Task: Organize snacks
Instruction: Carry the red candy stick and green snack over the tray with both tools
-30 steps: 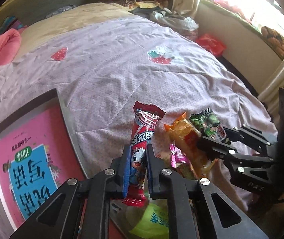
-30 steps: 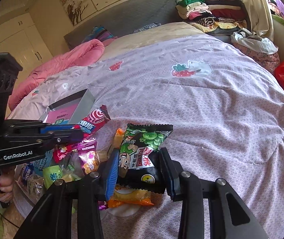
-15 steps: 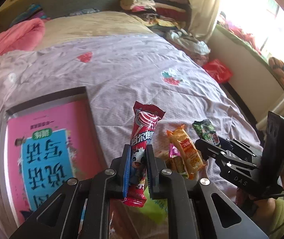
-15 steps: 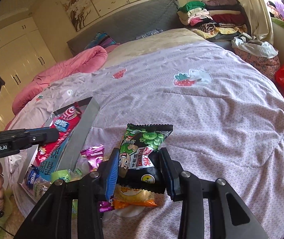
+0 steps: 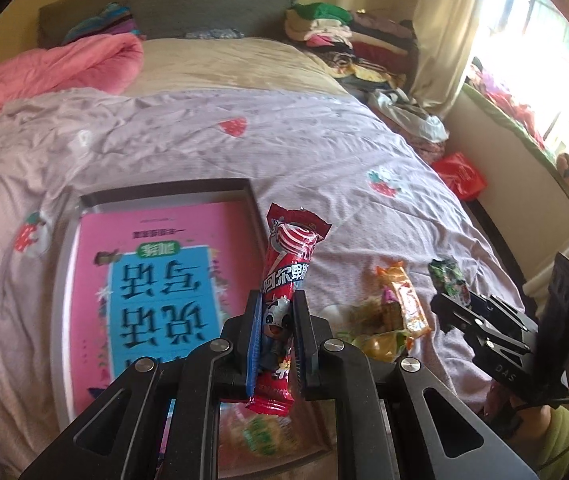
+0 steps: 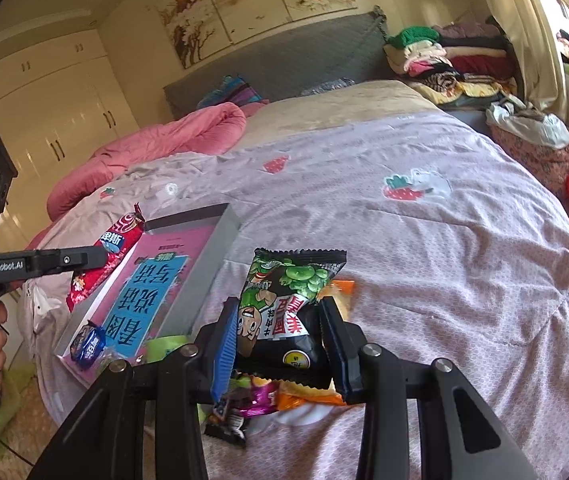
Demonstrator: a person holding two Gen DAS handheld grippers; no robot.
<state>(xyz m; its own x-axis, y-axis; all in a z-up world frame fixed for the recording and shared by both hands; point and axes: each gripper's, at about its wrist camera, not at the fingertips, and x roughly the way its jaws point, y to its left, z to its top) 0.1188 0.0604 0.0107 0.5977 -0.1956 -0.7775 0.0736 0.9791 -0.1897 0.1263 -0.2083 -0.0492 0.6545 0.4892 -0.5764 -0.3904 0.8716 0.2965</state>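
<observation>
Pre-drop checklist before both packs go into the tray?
1. Left gripper shut on red pack: ok.
2. Right gripper shut on green pack: ok.
3. Red pack above tray: ok; it hangs over the tray's edge in the right view.
4. Green pack above tray: not ok, it hangs over the bed.
5. Free room in tray: ok, pink book mostly bare.
6. Loose snacks left on bed: not ok.

Red candy packet (image 5: 284, 280) upright, green-black pea packet (image 6: 288, 312) upright — both clamped, aloft.
</observation>
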